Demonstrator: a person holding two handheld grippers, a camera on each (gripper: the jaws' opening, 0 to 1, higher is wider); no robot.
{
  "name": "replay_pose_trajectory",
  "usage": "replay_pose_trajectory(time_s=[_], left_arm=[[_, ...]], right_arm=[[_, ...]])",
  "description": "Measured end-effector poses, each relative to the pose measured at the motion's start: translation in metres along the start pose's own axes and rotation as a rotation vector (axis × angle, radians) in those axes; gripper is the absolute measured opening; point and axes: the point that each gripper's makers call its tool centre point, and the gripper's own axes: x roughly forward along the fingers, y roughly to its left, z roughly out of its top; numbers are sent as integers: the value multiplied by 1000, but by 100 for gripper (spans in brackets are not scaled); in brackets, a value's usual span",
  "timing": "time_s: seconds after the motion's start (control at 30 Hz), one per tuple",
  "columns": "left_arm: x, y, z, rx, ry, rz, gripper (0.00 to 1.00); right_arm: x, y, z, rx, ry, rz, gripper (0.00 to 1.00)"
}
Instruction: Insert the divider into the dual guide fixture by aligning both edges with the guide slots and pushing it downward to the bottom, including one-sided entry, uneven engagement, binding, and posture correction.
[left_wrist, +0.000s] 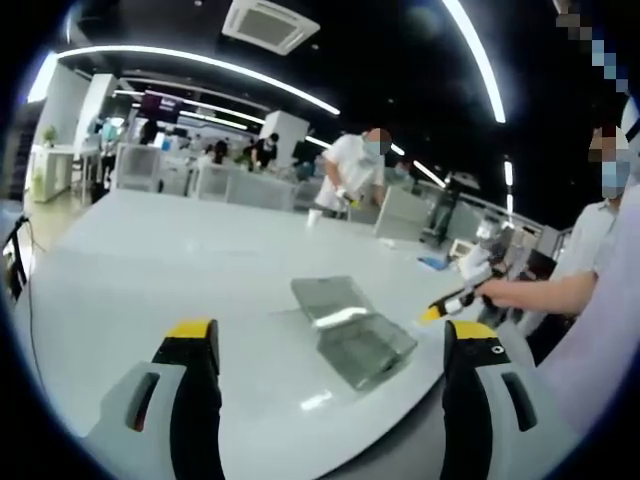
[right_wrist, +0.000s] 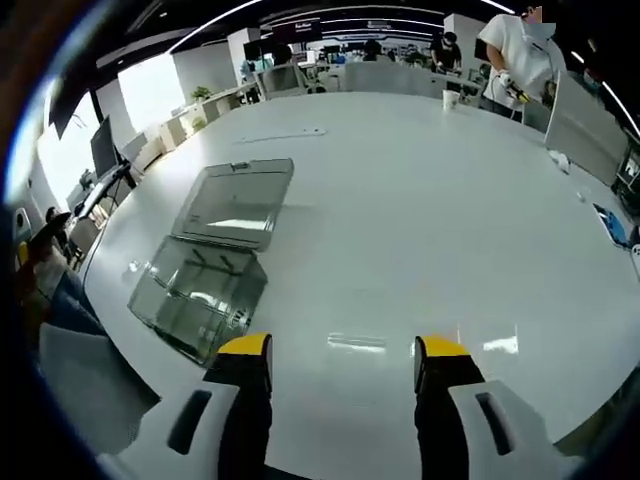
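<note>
Nothing's really started yet, I'd say. Both tools are spread wide and empty: left tool, right tool. The clear fixture sits on the white worktop just ahead-left of the right tool, with the flat divider lying right beyond it, not in the slots. Grabbing, aligning and pushing down are all left. Path looks open; another person's tool hovers right of the left tool.

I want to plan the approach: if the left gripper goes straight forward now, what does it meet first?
Probably the clear box fixture on the white table, lying just ahead between the open jaws of the left gripper. Depth is unclear; it may pass just above.
</note>
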Motion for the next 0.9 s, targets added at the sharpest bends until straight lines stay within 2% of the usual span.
replay_pose_trajectory(time_s=[0.13, 0.23, 0.53, 0.9], left_arm=[[1, 1, 0, -2, 3, 4, 91], [1, 1, -1, -3, 4, 5, 91], [1, 7, -2, -9, 16, 18, 91], [7, 10, 0, -11, 23, 16, 91]], right_arm=[[11, -1, -4, 13, 11, -11, 53], [17, 3, -5, 68, -2, 17, 53], [34, -3, -11, 116, 8, 11, 53], [47, -4, -16, 111, 40, -27, 53]])
